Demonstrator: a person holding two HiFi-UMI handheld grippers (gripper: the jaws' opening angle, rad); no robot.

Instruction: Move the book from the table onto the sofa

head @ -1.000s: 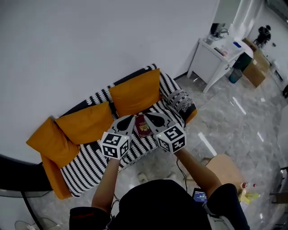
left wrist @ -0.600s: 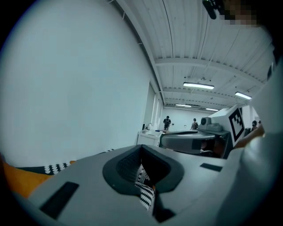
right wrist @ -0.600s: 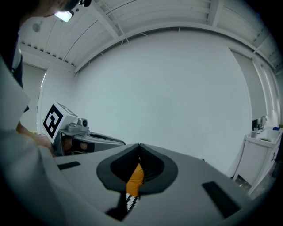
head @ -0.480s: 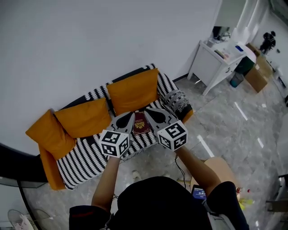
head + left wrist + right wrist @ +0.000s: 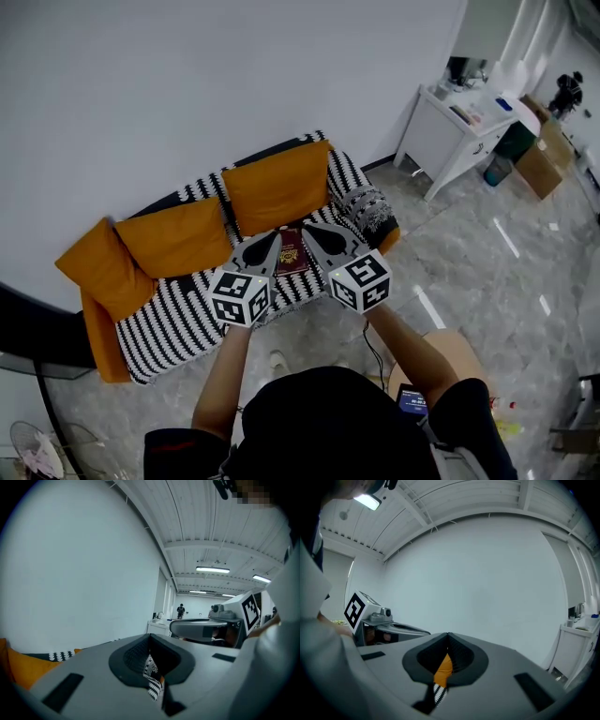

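"Two grippers and one slim book [image 5: 292, 252]: which of them has it?"

"Neither has it in its jaws. The left gripper [image 5: 270, 242] and the right gripper [image 5: 317, 236] both have their jaws drawn together on nothing. Each gripper view shows only a thin slit with upholstery behind it. The dark red book sits between the two noses, and I judge it is squeezed between their flanks, one against each long edge."

"Where is that in the room?"

"Over the seat of the striped sofa [image 5: 178, 323], in front of the large orange cushion [image 5: 278, 186]. Whether it hangs above the seat or already touches it, I cannot tell from above."

"How will it handle?"

"Light and stiff, I'd guess, with a smooth cover that bears a gold emblem. A side squeeze on smooth edges can slip, so even pressure at the middle of both long edges seems wise. The soft seat should forgive a short drop."

"What does one view give that another lacks?"

"Only the head view shows the book and the whole sofa. The left gripper view adds the right gripper's marker cube [image 5: 251, 609] and a distant person [image 5: 181, 610] down the room. The right gripper view shows a bare wall [image 5: 487, 573] and a white table [image 5: 576, 644]."
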